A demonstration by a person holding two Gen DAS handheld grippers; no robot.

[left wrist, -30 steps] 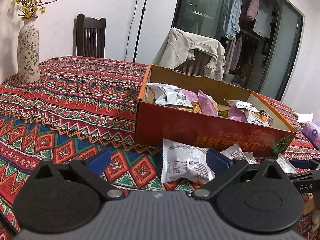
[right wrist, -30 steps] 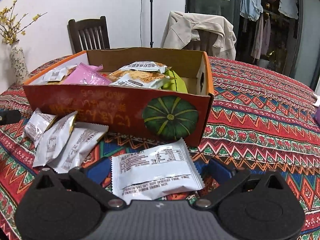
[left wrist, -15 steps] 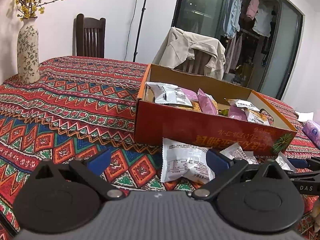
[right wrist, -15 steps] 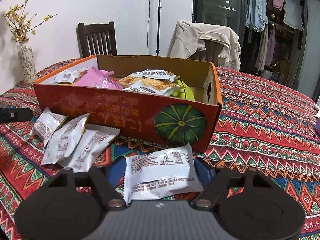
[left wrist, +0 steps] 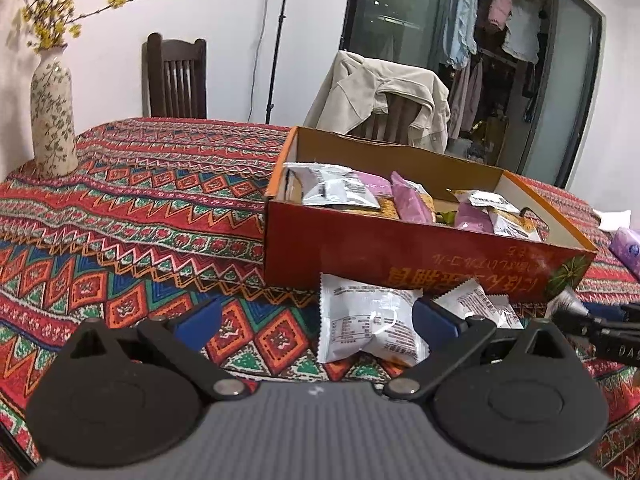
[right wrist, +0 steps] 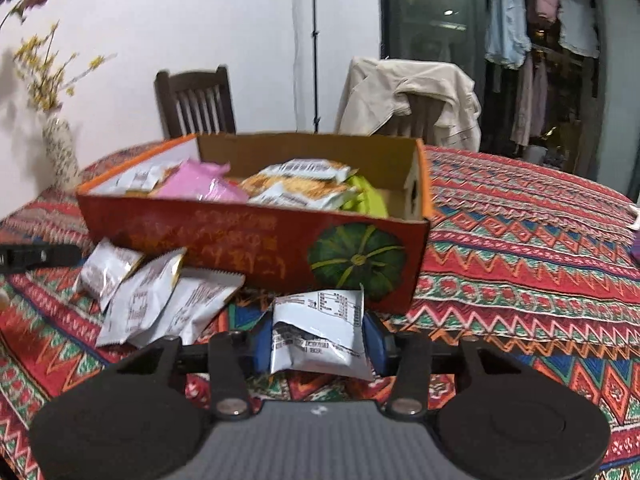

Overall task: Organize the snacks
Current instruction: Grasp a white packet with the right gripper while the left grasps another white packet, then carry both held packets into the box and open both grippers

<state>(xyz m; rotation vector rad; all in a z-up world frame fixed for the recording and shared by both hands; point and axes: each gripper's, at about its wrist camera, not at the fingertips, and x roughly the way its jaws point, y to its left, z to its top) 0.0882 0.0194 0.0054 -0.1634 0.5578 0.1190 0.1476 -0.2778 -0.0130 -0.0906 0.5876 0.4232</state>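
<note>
The right gripper (right wrist: pixel 318 338) was closing on a white packet (right wrist: pixel 320 336) at lower centre of its view, both blue pads pressed into the crumpled sides. The packet sat just in front of the box (right wrist: pixel 256 240), low against the cloth (right wrist: pixel 520 248). The squeeze was best kept light, since the wrapper was already buckled, and a lift clear of the box's front wall was judged necessary before any move over it. The left gripper (left wrist: pixel 316 316) was held spread and empty at lower centre of its own view, with another packet (left wrist: pixel 368 328) lying on the cloth just inside its right pad
</note>
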